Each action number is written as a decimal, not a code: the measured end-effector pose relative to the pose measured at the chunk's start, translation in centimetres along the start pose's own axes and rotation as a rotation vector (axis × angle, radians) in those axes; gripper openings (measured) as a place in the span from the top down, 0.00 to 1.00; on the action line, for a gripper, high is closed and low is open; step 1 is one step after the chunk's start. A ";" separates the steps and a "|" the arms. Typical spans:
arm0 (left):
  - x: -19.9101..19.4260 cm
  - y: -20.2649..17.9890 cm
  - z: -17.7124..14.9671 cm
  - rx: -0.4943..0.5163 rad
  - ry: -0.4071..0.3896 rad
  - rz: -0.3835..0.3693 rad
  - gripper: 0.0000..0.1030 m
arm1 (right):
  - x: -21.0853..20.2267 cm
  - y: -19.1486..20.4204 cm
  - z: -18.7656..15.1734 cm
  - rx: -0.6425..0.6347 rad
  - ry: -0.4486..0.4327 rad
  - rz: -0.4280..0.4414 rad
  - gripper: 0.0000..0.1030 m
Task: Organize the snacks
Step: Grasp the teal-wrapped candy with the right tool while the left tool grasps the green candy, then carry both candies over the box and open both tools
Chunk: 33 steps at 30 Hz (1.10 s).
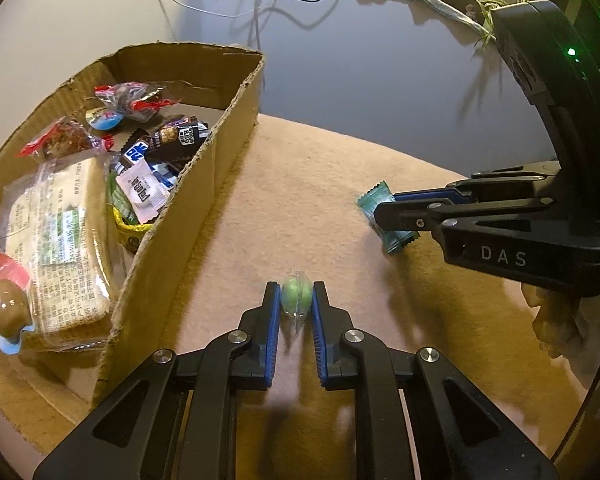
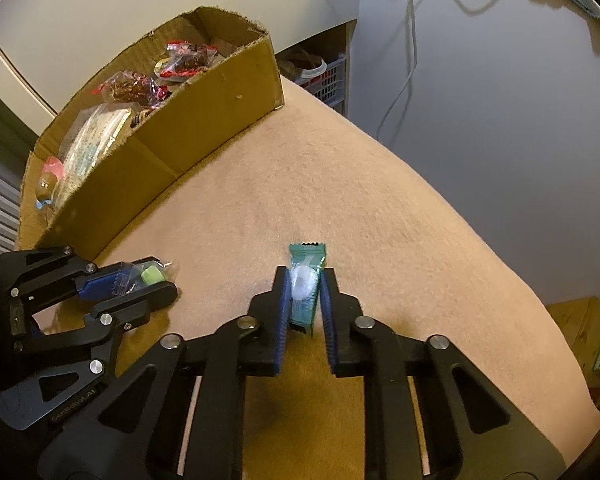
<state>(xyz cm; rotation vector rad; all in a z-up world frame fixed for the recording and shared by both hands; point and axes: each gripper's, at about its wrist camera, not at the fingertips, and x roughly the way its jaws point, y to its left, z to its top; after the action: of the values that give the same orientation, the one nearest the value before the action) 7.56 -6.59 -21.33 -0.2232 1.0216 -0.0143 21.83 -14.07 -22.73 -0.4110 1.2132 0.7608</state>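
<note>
Black hand-held gripper, blue ribbed pads, silver screws; apparently "DAS" lettering

Left tongs and right tongs both clamped, fingers level, near together.

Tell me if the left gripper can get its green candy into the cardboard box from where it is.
Probably yes. The left gripper grips the clear-wrapped green candy, and the open-topped brown cardboard box stands close by on its left, with only bare tan felt mat between.
</note>
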 end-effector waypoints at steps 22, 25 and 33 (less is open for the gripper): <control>-4.8 2.2 1.7 0.040 0.005 -0.091 0.87 | -4.0 1.3 -2.0 0.099 0.009 -0.024 0.95; -5.7 2.9 1.9 0.028 -0.004 -0.104 0.87 | -5.0 1.7 -1.8 0.102 -0.002 -0.033 0.95; -8.6 5.8 3.3 0.013 -0.055 -0.082 0.87 | -7.7 4.4 0.8 0.062 -0.041 -0.036 0.95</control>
<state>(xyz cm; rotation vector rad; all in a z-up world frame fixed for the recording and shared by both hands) 5.28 0.71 -13.52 -0.2518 0.9570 -0.0888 18.10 -12.88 -14.72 -0.3640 1.1846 0.6959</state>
